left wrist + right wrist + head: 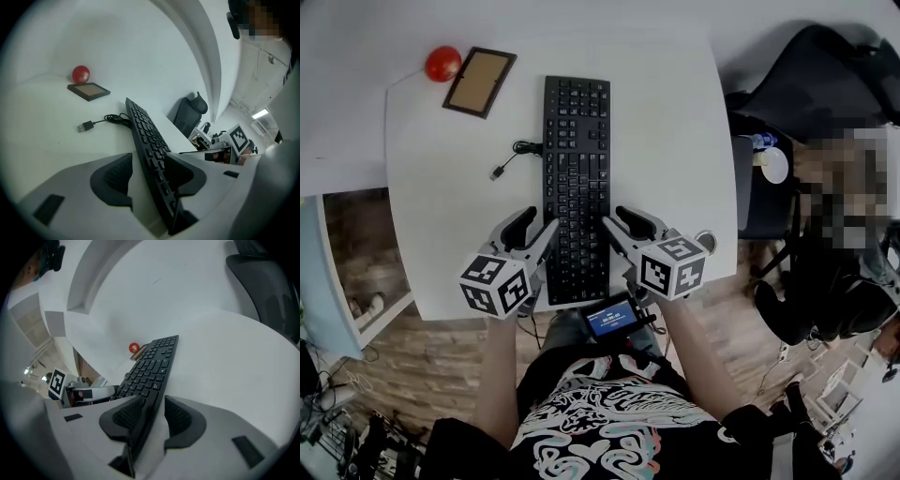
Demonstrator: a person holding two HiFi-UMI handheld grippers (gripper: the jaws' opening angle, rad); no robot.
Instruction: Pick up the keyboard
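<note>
We read the task as barely begun: the keyboard (577, 178) lies flat on the white surface (666, 122), down its middle, its short near end at the surface's near edge and its length running toward the far side. Nothing shows it lifted or tilted.

What looks done is the approach. The left hand-held gripper (542, 218) sits at the surface's near edge over the keyboard's left long side, and the right hand-held gripper (613, 217) mirrors it over the right long side. Each gripper's own view shows its jaws spread wide with a keyboard edge running between them. On the left one, bare surface shows between the keyboard and one pad (115, 180), so we judge it unclamped. On the right one a gap shows beside the far pad (180, 418), so it too has no hold yet.

What is left, as we see it: seat both grippers a little further onto the edges, close both pairs of jaws, then raise the two hands together so the board stays level. The cable (514, 155), coiled loose on the surface with its plug free, should not hold anything back.
</note>
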